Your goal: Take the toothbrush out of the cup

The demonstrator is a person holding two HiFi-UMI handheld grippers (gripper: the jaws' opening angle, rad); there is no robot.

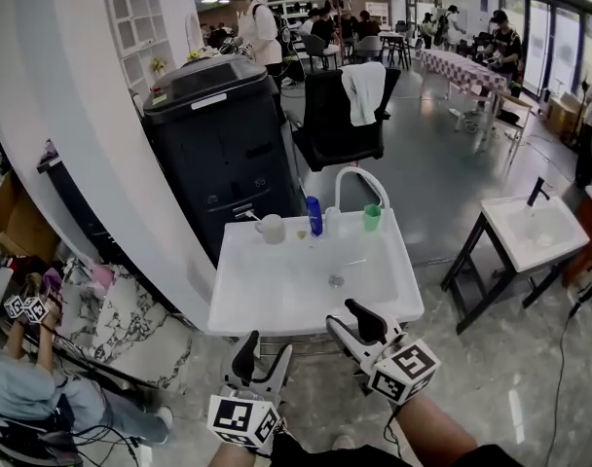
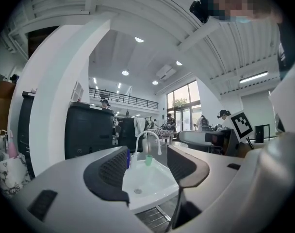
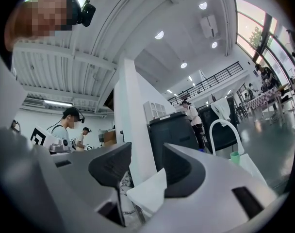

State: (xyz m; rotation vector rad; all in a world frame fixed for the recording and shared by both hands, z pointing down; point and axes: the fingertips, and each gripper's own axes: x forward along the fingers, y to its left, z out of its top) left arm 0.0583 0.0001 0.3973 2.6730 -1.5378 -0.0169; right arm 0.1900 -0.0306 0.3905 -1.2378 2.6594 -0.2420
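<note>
A white sink basin point(image 1: 277, 290) stands in front of me. On its back rim sits a white cup point(image 1: 272, 229) with a thin toothbrush handle point(image 1: 252, 216) sticking out to the left. A blue bottle point(image 1: 314, 215) and a green cup point(image 1: 372, 217) stand beside the arched white faucet point(image 1: 359, 176). My left gripper point(image 1: 263, 356) is open and empty, short of the basin's front edge. My right gripper point(image 1: 351, 321) is open and empty, just over the front right corner. In the left gripper view, the open left gripper point(image 2: 147, 152) frames the basin point(image 2: 150, 181) and green cup point(image 2: 148, 160). In the right gripper view, the right gripper point(image 3: 146, 149) looks past a basin corner point(image 3: 150, 193).
A large black cabinet point(image 1: 218, 144) stands behind the basin on the left, against a white pillar point(image 1: 72, 115). A black chair point(image 1: 340, 125) draped with a white cloth is behind. A second basin point(image 1: 530, 230) stands at the right. A seated person point(image 1: 28, 387) is at lower left.
</note>
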